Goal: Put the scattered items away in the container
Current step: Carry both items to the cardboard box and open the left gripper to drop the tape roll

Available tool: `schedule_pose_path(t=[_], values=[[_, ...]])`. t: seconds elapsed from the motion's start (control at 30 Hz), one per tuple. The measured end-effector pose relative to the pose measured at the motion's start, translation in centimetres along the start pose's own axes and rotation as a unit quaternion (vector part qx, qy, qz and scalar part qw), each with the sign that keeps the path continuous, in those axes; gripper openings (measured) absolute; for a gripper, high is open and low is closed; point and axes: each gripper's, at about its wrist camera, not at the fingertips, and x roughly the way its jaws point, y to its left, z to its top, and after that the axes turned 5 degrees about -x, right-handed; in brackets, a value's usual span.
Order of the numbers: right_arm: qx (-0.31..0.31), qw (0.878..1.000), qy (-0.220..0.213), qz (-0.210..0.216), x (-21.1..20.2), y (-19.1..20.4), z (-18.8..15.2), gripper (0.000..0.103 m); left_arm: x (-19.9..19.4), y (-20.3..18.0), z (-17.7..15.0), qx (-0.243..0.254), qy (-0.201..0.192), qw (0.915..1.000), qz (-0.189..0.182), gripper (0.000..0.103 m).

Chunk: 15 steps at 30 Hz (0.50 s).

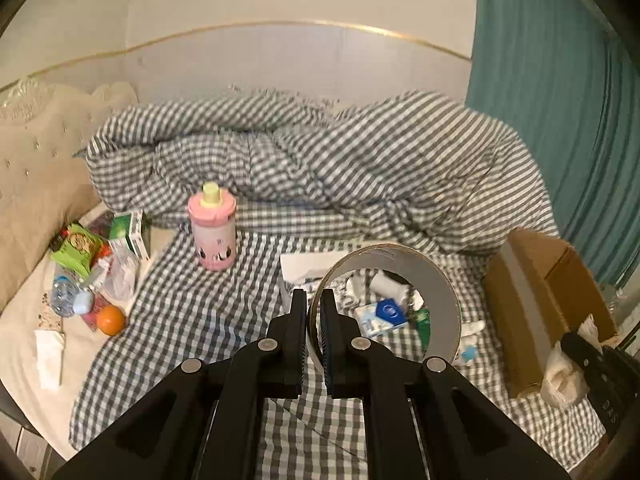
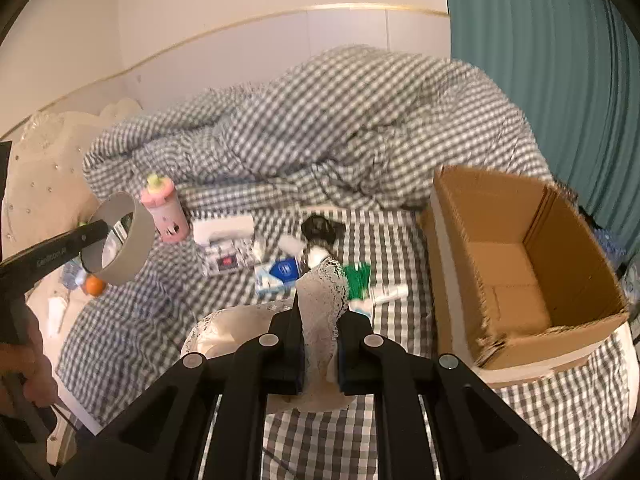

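Above a checked bed, the left gripper (image 1: pixel 314 304) clamps a tape roll (image 1: pixel 386 304) by its wall; the right gripper (image 2: pixel 320 312) pinches a lace cloth (image 2: pixel 322 304) beside the open cardboard box (image 2: pixel 524 264).

Lace cloth (image 2: pixel 320 312) between right gripper (image 2: pixel 320 308) jaws, cardboard box (image 2: pixel 520 264) beside.

White lettering runs along the left gripper (image 2: pixel 105 227) arm that clamps the tape roll (image 2: pixel 120 240), too blurred to read.
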Motion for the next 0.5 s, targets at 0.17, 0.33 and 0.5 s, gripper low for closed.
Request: schedule_pose_path(t=[0.17, 0.33, 0.5], values=[[-0.003, 0.999, -0.033, -0.003, -3.3, 0.0, 1.2, 0.010, -3.9, -0.7, 0.4, 0.003, -0.027, 0.9996, -0.012, 0.007], [-0.007, 0.998, -0.064, -0.006, -6.4, -0.1, 2.1, 0.010, -6.6, -1.7, 0.6, 0.008, -0.045, 0.9988, -0.020, 0.007], [-0.008, 0.997, -0.082, -0.011, -8.7, -0.5, 2.2, 0.010, -8.0, -3.0, 0.3, 0.016, -0.052, 0.9980, -0.032, 0.007]])
